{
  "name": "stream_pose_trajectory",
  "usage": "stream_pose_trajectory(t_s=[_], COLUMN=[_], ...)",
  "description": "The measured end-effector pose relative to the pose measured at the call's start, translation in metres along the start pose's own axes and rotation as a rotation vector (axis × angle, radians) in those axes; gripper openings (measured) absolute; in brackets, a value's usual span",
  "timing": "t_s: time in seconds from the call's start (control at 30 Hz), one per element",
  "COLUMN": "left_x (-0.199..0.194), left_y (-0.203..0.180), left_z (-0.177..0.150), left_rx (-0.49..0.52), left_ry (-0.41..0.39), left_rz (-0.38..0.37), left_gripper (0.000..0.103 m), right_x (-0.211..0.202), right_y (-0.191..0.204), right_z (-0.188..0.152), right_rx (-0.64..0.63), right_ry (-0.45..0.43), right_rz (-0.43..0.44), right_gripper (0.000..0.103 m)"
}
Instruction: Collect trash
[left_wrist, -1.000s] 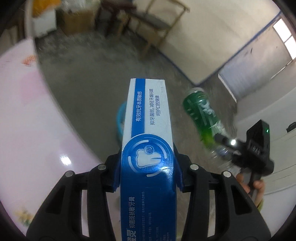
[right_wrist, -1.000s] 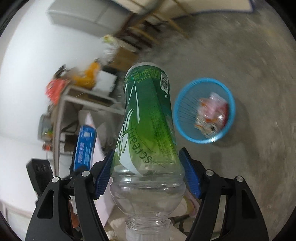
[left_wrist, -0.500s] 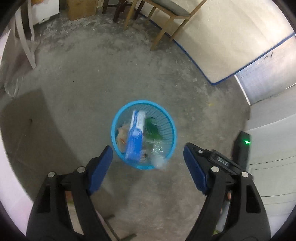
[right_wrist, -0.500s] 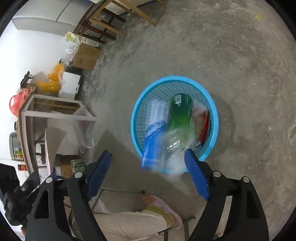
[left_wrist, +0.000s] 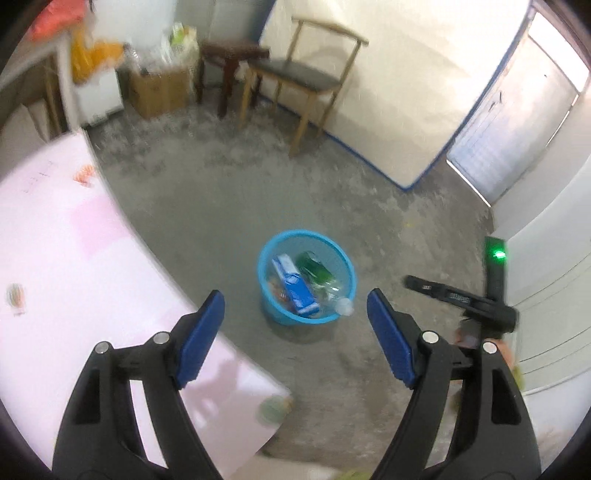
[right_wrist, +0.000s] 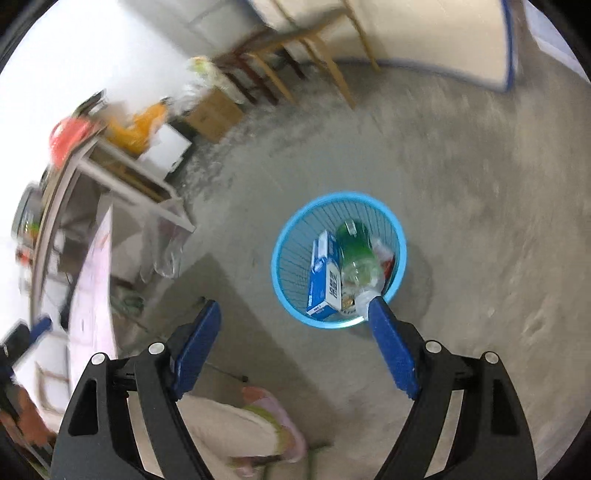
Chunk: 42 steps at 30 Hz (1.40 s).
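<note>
Right wrist: bottle (right_wrist: 356, 254) slants in basket (right_wrist: 291, 225), cap nearest.

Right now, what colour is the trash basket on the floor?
Bright light blue. The trash basket shows best in the right wrist view.

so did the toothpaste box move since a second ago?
Yes. The toothpaste box left the left gripper and now lies in the blue basket on the floor.

A grey concrete floor (left_wrist: 221, 206) carries a blue mesh basket (left_wrist: 341, 258) — standing upright. A wooden chair (left_wrist: 306, 77), a dark stool (left_wrist: 232, 55) and a cardboard box (left_wrist: 159, 92) stand near the wall — well apart from it.
</note>
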<state>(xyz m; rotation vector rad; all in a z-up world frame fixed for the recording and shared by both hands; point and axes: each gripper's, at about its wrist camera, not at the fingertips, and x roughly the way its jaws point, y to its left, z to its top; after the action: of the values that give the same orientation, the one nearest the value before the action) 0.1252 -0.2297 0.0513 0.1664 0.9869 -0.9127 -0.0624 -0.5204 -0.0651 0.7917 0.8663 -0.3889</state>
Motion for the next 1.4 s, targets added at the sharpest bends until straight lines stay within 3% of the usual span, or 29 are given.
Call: stream_pose_trajectory(t_s=[0.23, 0.43, 0.63, 0.9, 0.93, 1.13, 1.4], left_x=[-0.130, -0.183, -0.206, -0.167, -0.159, -0.126, -0.100], left_y=[0.039, 0.060, 0.072, 0.044, 0.038, 0.019, 0.013], left_z=[-0.053, -0.110, -0.155, -0.149, -0.146, -0.136, -0.154], left_rx=[-0.028, -0.142, -0.290, -0.175, -0.158, -0.143, -0.165], left_ry=[-0.231, -0.317, -0.352, -0.310, -0.300, -0.186, -0.085], left_rz=[0.262, 0.403, 0.466, 0.675, 0.677, 0.504, 0.482], left_gripper=[0.090, 0.094, 0.095, 0.095, 0.095, 0.095, 0.095], right_x=[-0.091, -0.126, -0.128, -0.119, -0.117, -0.107, -0.102], right_y=[0.086, 0.149, 0.184, 0.213, 0.213, 0.198, 0.184], right_z=[-0.034, -0.076, -0.099, -0.131, -0.134, -0.138, -0.147], right_rx=[-0.291, -0.342, -0.376, -0.464, -0.458, -0.375, -0.330], right_ry=[-0.230, -0.370, -0.362, -0.409, -0.403, -0.313, -0.254], right_rz=[-0.069, -0.132, -0.073, -0.223, -0.234, -0.285, -0.380], right_gripper=[0.096, 0.097, 0.097, 0.097, 0.097, 0.097, 0.097])
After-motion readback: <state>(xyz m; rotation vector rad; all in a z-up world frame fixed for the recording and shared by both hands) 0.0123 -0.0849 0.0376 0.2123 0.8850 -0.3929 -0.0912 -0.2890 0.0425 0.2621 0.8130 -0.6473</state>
